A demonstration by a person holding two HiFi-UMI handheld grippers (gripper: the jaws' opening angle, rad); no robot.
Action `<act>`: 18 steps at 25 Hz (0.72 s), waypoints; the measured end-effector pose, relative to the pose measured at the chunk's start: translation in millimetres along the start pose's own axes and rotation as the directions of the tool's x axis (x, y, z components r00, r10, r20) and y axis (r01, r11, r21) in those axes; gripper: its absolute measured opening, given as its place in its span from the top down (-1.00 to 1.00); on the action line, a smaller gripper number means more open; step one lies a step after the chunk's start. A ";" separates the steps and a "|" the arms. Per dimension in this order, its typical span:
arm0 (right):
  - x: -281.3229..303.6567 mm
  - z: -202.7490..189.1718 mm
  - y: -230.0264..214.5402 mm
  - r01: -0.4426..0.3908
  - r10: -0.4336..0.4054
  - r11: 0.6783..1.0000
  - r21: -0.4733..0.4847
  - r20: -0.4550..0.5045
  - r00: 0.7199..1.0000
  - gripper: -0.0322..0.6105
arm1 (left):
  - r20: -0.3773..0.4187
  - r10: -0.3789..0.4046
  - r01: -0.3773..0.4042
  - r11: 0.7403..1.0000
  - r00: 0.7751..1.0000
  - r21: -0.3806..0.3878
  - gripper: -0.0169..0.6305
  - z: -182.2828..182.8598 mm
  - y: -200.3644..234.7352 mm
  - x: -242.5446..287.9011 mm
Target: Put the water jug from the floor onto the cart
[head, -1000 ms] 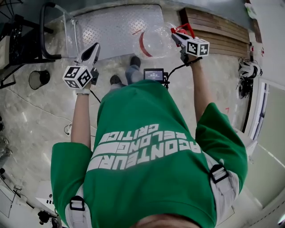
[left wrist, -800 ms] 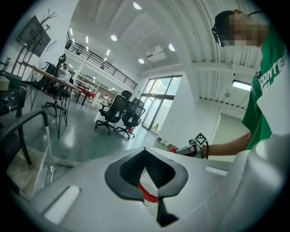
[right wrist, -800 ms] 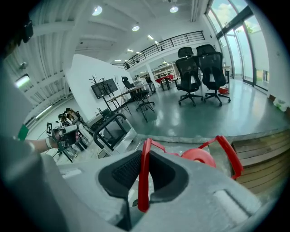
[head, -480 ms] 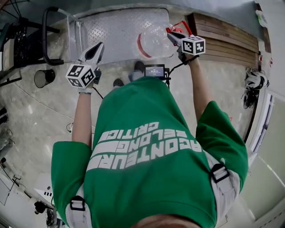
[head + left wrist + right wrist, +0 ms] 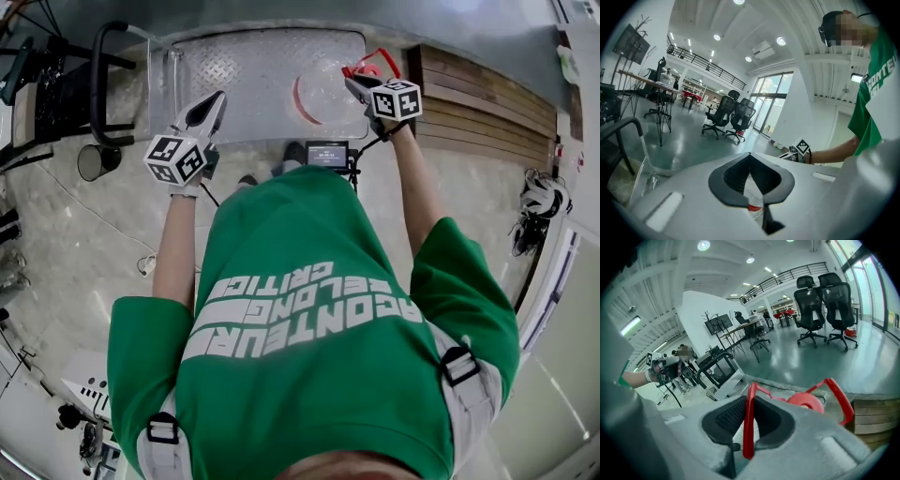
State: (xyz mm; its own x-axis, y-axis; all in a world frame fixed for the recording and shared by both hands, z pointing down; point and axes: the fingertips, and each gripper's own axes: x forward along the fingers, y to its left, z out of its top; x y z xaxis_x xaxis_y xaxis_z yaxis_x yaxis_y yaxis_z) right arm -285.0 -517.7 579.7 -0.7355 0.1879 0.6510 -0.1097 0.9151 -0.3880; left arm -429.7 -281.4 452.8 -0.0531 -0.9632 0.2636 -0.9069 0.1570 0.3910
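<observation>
holding the water jug (image 5: pixel 323 94) by its thin red handle (image 5: pixel 749 427) with the right hand-held gripper (image 5: pixel 356 84), jaws pinched tight on that loop. hanging over the diamond-plate deck (image 5: pixel 234 70) of the cart (image 5: pixel 272 117), off the floor (image 5: pixel 75 244); cannot tell whether touching the deck yet. left hand-held gripper (image 5: pixel 208 105) with jaws together on nothing, hovering by the cart's near edge, well apart from the jug.

likely trouble from here: only one narrow strip of plastic between the pads (image 5: pixel 726 416), so could pivot or slide through the grip under a heavy, swinging load. might also tip off the deck's right end if let go too soon or set down tilted. no help from the idle left side unless brought in to steady the body.

head view: gives the jug's place over the deck, the black push bar (image 5: pixel 98 84) at the left end, the wooden planks (image 5: pixel 478 98) just beside the cart. right gripper view: gives the grip itself, handle upright between the ridged pads, red cap (image 5: pixel 806 401) beyond, none of it readable from above. left gripper view: shows closed jaw tips and a sliver of clear jug with a red band beyond them.
</observation>
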 end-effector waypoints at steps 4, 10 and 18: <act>13.0 2.0 -22.1 -0.014 0.013 1.000 -0.025 -0.037 0.999 0.77 | -0.002 0.020 -0.020 1.000 1.000 0.003 0.91 0.7 -8.4 19.3; 39.9 12.4 -47.1 -0.022 0.018 0.998 -0.057 -0.079 0.997 0.77 | -0.016 0.054 -0.054 0.999 0.998 -0.003 0.91 -2.4 -4.4 31.4; 80.9 13.4 -63.1 -0.020 0.009 0.997 -0.075 -0.142 0.990 0.77 | -0.027 0.066 -0.067 0.997 0.997 -0.026 0.91 -8.4 10.1 35.2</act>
State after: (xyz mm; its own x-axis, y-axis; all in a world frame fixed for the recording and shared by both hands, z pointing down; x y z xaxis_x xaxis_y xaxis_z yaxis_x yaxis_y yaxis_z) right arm -346.5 -565.0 648.1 -0.6337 0.2447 0.7338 -0.0444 0.9356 -0.3503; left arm -437.3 -311.9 473.4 -0.1015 -0.9445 0.3124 -0.8902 0.2264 0.3952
